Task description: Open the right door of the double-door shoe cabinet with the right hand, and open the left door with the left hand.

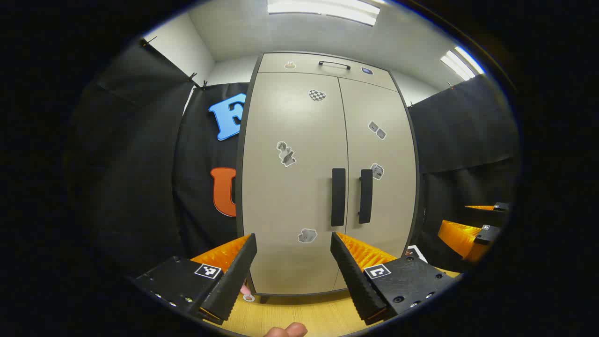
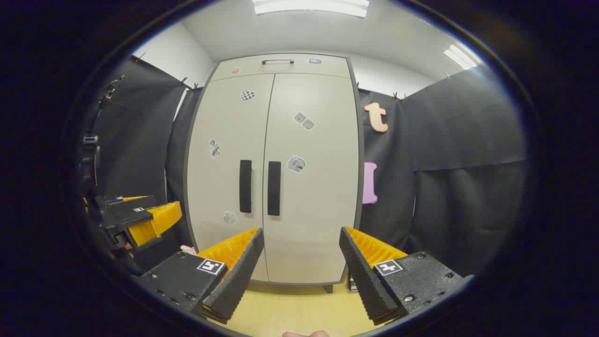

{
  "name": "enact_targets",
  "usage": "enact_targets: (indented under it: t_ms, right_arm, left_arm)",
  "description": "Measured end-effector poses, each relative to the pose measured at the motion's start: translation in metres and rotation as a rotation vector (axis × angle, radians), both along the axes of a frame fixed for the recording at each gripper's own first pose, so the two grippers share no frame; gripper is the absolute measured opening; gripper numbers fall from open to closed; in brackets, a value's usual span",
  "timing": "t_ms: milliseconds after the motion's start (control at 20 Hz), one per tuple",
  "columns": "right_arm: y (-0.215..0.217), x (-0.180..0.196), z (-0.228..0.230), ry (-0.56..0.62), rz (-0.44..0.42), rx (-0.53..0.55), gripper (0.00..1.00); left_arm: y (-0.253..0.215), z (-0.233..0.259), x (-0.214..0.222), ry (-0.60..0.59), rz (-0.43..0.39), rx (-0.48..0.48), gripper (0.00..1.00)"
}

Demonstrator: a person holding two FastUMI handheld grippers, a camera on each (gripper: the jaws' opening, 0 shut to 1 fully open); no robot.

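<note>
- Two doors, both closed: the shoe cabinet point(image 2: 273, 173) stands dead ahead on the floor, apart from both tools, so whatever is inside stays hidden.
- Left gripper point(image 1: 294, 255) gapes wide, holding nothing; right gripper point(image 2: 302, 250) does too, and shows at the edge of the left gripper view point(image 1: 472, 234).
- Stiff, rigid panels by the look, likely light on hinges.
- Best hold: right handle point(image 2: 274, 188) for the right tool, left handle point(image 1: 338, 197) for the left, each a vertical bar beside the centre seam.
</note>
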State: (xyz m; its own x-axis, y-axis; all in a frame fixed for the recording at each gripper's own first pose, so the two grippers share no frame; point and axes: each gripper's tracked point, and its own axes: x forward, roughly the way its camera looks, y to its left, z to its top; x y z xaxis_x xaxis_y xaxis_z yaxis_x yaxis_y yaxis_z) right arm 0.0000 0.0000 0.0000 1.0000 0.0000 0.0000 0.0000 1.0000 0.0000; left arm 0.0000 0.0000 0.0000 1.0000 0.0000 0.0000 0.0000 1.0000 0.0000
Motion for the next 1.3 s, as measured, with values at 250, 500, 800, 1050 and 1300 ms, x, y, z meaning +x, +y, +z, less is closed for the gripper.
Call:
enact_targets:
  t_ms: [250,500,800,1050,1300]
  right_arm:
    - [0.0,0.005,-0.001,0.002,-0.008,0.031,1.0]
    - [-0.003,0.007,0.0,-0.004,-0.026,0.034,1.0]
    - [-0.005,0.011,-0.001,0.001,-0.035,0.029,1.0]
    - [0.0,0.015,-0.003,0.008,-0.03,0.024,1.0]
    - [0.01,0.031,0.003,-0.011,-0.016,0.015,1.0]
  left_arm:
    - [0.001,0.003,0.0,-0.02,-0.004,0.008,0.95]
    - [0.002,0.002,0.001,-0.022,-0.006,0.013,0.95]
    - [0.001,0.003,0.006,-0.023,-0.017,-0.009,0.95]
    - [0.004,0.005,0.007,-0.033,-0.017,0.0,0.95]
    - [0.004,0.007,0.006,-0.044,-0.034,-0.01,0.95]
